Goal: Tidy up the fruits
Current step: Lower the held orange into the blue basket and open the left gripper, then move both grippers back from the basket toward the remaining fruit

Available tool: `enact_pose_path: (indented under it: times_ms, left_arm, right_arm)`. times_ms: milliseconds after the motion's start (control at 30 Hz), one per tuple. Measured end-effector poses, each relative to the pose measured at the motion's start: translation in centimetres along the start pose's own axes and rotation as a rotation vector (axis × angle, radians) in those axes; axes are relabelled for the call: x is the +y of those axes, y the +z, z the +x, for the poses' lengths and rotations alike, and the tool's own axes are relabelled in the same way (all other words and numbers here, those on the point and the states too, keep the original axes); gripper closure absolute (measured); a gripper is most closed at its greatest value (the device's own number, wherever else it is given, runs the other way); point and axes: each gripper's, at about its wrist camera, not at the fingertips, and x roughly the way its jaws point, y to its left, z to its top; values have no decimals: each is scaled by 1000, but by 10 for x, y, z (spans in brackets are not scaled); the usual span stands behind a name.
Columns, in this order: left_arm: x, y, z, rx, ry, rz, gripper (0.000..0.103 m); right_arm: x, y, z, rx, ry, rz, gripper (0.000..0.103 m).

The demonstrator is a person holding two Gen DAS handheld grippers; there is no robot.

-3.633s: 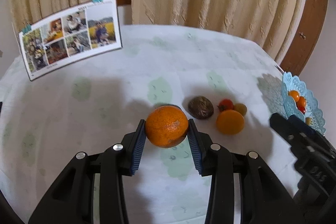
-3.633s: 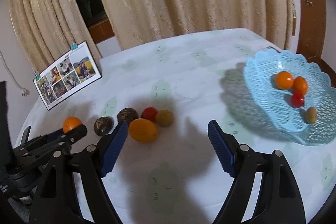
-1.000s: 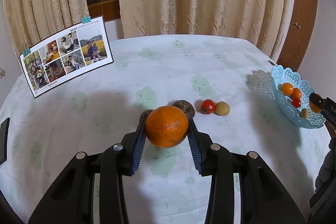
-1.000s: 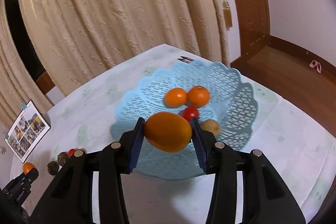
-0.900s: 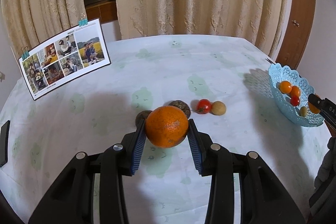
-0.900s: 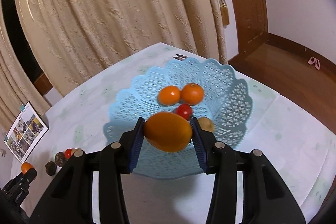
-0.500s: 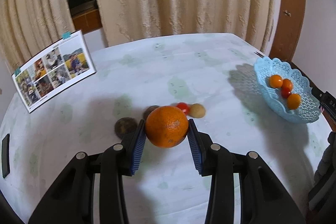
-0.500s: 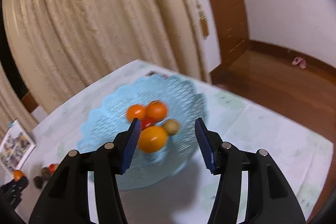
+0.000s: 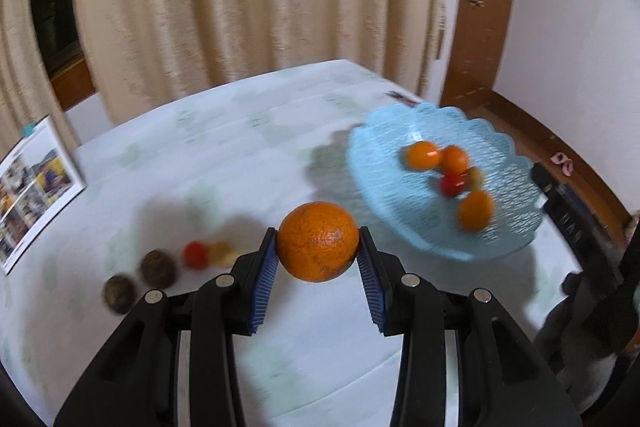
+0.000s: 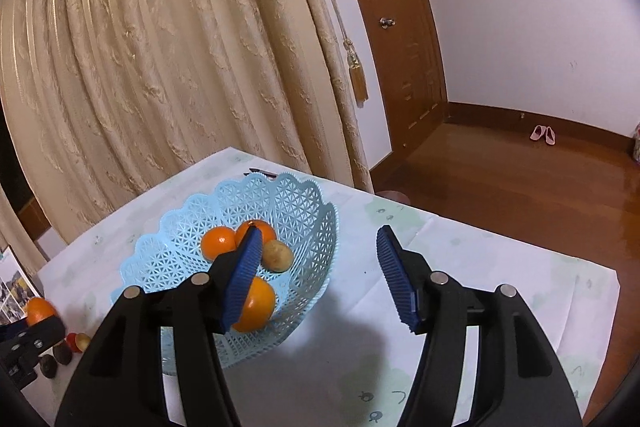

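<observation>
In the left wrist view, the basket (image 9: 440, 187) sits right of centre on the table (image 9: 240, 155); loose fruits (image 9: 160, 269) lie lower left, a photo card (image 9: 36, 187) at far left.

Left gripper (image 9: 318, 267) angled downward, blue pads (image 9: 265, 283) pressed against both sides of an orange (image 9: 318, 241), carried clear of the table. Right gripper (image 10: 316, 275) tilted slightly downward, jaws opening, nothing between them; ribbed pads (image 10: 394, 277) bare.
</observation>
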Motion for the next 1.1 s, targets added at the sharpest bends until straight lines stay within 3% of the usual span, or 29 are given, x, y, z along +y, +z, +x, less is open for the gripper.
enact_pose_path:
  times_ms: [300,533,567,633,1100]
  left_arm:
    - [-41,17,22,15,-100,41,63]
    - [-51,23,32,20,-157,25,62]
    - [-50,24,30,11,-160,22,60]
    - [-47,25,26,-9,-165,14,40]
    - [-2,28,-5,-86,-83,-62,26]
  right_arm:
    - [-2,-1,-4,-11,9,21,42]
    - [-3,-1,-4,-9,14,29,41]
    - [-4,-1,-3,-8,13,31,41]
    - [-4,-1,-4,-9,13,32,40]
    - [-6,-1,-8,-37,15,38,39]
